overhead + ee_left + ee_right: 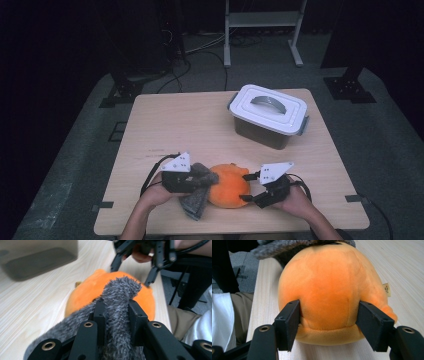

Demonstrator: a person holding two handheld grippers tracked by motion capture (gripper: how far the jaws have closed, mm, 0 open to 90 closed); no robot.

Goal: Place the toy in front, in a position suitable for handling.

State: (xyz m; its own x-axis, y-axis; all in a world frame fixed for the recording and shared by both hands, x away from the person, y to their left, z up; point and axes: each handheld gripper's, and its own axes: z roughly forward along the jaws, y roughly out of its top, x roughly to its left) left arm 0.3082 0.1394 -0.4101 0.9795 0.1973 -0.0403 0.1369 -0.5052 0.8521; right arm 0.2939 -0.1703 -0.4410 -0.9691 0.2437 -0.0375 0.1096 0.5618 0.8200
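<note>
A person sits at the near edge of a light wooden desk [165, 125], holding a two-jaw gripper in each hand. An orange plush toy [228, 186] lies on the desk near the front edge, between the two grippers. A fuzzy grey cloth [199, 192] is draped against the toy's left side and reaches down toward the near edge.

The left gripper [192, 180] has its jaws closed tight on a fold of the grey cloth; in the left gripper view the grey pile [120, 315] is pinched between the two black jaws, with the orange toy [87, 290] just beyond it.

The right gripper [246, 186] has its jaws set wide around the right side of the toy. In the right gripper view the two pads press against both sides of the round orange body [329, 287], gripping it. A small fabric label [387, 288] sticks out at the toy's side.

Farther back, toward the right side of the desk, stands a plastic storage box [267, 116] with a white lid, a grey handle and grey side clips, well apart from the toy.
</note>
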